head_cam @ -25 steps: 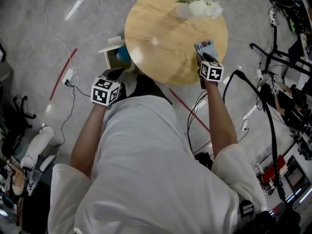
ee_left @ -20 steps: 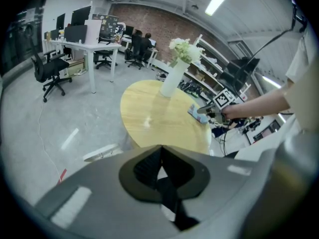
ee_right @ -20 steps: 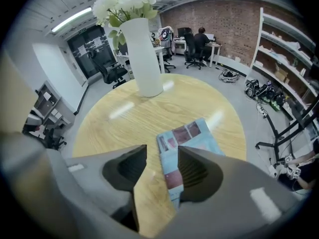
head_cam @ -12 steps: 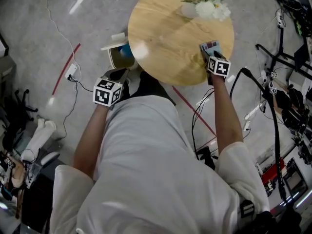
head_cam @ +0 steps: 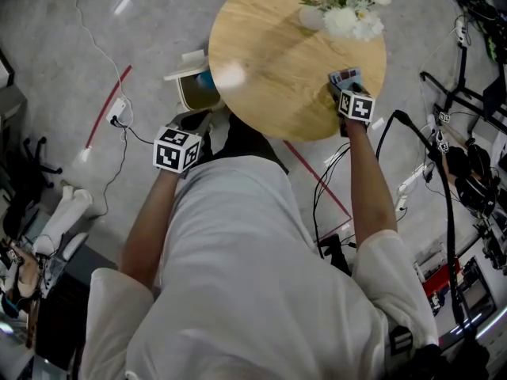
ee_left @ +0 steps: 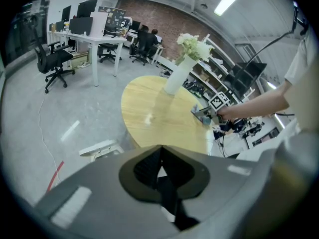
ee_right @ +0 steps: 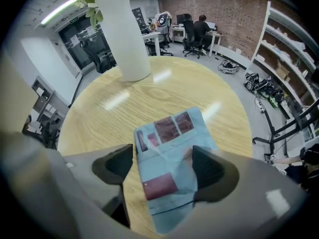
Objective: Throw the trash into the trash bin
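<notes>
You are standing at a round wooden table [head_cam: 277,62], which is taking up the upper middle of the head view. Its top is lying bare across most of its surface.

A white trash bin [head_cam: 188,93] is standing on the grey floor just beside the table's left edge. The tabletop is overlapping it in part, its pale lid is tilting, and something blue is showing inside.

A white vase of white flowers [head_cam: 344,14] is standing upright at the far side of the table, well apart from the bin.

The trash, a flat light-blue packet [head_cam: 345,76] with dark red panels, is lying on the tabletop near the right edge, close to you and nearer than the vase.

Your right gripper [head_cam: 342,92] is pointing steeply down over that packet. Its jaws have just been opening and are now standing spread wide. In the right gripper view the packet [ee_right: 169,128] is lying flat between them, with the right jaw overlapping its right edge; neither pad is pressing on it.

Your left gripper [head_cam: 190,125] is hanging off the table, over the floor on your side of the bin. In the left gripper view its jaws are pressed together with nothing gripped, and they are pointing toward the table [ee_left: 159,118].
</notes>
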Demonstrator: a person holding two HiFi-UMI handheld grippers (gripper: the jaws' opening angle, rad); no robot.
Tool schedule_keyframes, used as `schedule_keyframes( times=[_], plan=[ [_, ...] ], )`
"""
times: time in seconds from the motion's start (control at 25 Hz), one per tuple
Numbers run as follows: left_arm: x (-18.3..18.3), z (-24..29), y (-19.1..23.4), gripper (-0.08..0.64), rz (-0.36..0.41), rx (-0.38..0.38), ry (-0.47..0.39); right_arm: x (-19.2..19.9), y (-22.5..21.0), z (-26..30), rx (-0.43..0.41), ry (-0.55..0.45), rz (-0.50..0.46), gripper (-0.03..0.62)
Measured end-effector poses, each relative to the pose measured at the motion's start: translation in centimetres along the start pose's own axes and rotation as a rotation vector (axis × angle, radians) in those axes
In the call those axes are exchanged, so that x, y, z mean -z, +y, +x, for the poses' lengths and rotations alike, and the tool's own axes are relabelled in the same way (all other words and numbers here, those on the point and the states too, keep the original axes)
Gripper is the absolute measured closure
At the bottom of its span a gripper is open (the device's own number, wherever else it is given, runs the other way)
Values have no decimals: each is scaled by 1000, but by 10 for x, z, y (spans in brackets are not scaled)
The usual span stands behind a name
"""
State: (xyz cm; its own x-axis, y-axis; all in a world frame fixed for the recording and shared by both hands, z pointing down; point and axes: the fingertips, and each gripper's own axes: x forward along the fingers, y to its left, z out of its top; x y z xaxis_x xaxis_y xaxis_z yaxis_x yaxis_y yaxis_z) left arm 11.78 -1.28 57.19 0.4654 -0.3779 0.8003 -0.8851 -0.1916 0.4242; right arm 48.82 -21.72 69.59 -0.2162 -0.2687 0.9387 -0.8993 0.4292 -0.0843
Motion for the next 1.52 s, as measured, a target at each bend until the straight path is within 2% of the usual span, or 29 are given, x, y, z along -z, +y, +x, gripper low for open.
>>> schedule_keyframes(
  times=[0.24, 0.4, 0.52, 0.64, 0.88, 1.16, 1.52],
  plan=[
    [-2, 5, 5, 555, -15, -1, 7, -5, 1, 2, 28, -19, -23, 256],
    [-4, 5, 6, 555, -20, -3, 2, -8, 14, 1, 26, -26, -107, 362],
    [-3, 3, 7, 555, -24, -6, -2, -8, 24, 1, 16, -25, -144, 432],
    [1, 1, 7, 554, -26, -7, -3, -6, 33, 2, 3, -13, -175, 529],
    [5, -3, 5, 554, -26, -13, -21, -10, 43, -4, -31, -28, -203, 563],
    [8, -13, 3, 555, -26, -25, -61, -12, 53, -24, -37, -76, -171, 566],
    [20, -31, 9, 554, -50, -42, -121, -19, 81, -41, -67, -124, -198, 566]
  ],
)
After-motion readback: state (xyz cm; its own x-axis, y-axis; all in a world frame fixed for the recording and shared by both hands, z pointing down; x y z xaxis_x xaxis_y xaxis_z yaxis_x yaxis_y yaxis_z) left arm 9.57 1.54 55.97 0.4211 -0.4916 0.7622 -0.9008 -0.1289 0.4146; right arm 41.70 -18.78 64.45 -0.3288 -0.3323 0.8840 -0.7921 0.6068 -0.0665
